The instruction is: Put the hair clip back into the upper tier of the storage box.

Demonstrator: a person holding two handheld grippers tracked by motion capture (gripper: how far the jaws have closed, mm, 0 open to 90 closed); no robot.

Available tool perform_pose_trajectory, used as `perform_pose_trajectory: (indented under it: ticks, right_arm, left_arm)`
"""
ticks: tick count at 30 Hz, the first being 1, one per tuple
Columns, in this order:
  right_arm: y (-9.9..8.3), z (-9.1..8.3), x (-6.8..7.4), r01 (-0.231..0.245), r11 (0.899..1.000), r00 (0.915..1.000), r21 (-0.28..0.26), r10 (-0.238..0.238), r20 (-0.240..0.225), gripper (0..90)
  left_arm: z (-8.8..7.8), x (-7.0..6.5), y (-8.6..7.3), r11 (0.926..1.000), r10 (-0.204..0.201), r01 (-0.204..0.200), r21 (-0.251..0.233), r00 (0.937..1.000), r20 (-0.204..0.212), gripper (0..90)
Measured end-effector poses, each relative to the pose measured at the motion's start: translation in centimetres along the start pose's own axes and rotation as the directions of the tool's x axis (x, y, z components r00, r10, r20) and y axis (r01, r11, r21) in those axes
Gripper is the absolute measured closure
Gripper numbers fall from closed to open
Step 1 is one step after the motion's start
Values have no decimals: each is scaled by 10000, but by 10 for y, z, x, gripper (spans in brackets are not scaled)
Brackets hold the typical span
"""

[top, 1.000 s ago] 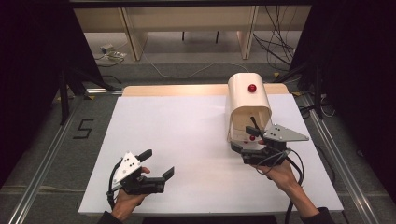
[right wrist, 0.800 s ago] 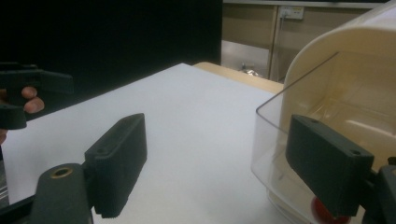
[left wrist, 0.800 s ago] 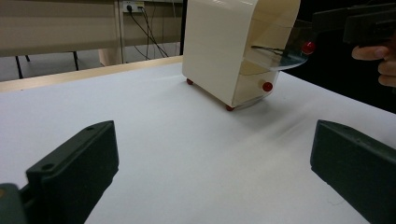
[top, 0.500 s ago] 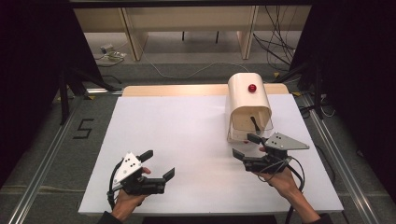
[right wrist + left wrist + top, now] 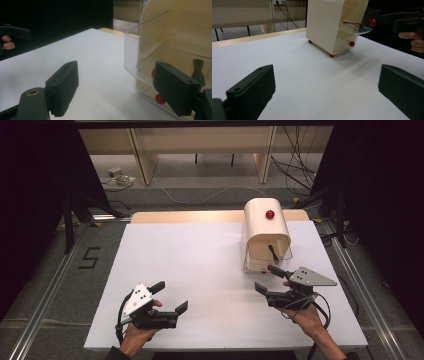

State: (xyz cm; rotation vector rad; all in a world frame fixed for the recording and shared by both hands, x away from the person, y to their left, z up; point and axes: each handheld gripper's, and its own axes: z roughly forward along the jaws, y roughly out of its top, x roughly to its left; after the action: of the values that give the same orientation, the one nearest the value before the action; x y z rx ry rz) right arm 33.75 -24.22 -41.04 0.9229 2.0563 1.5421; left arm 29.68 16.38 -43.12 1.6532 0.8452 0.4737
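Note:
A cream box (image 5: 261,226) with a red button (image 5: 270,214) on top stands at the back right of the white table (image 5: 200,255). Its clear front flap (image 5: 280,251) juts out, with a red knob (image 5: 373,22) at its edge. A lower drawer carries another red knob (image 5: 352,43). My right gripper (image 5: 269,280) is open just in front of the box, and nothing is between its jaws. In the right gripper view (image 5: 117,87) the clear flap (image 5: 140,55) is close on the right. My left gripper (image 5: 171,296) rests open and empty near the front left, also in its own view (image 5: 325,95).
Red feet (image 5: 332,55) lift the box off the table. A dark upright handle (image 5: 198,67) stands inside it behind the flap. Metal rails (image 5: 367,295) run along both sides of the table. Cables (image 5: 200,199) lie on the floor beyond the far edge.
My right gripper has drawn back from the box's front toward the near edge. The left gripper has stayed where it was.

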Motion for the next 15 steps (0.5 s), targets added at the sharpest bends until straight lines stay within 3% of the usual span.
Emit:
perform_pose_trajectory:
  ticks: [15]
  right_arm:
    - [-12, -6, 0, 2, 10000, 9999, -17, -2, 123, 215]
  left_arm:
    - [1, 0, -1, 9999, 66, -67, 157, 10000, 65, 8]
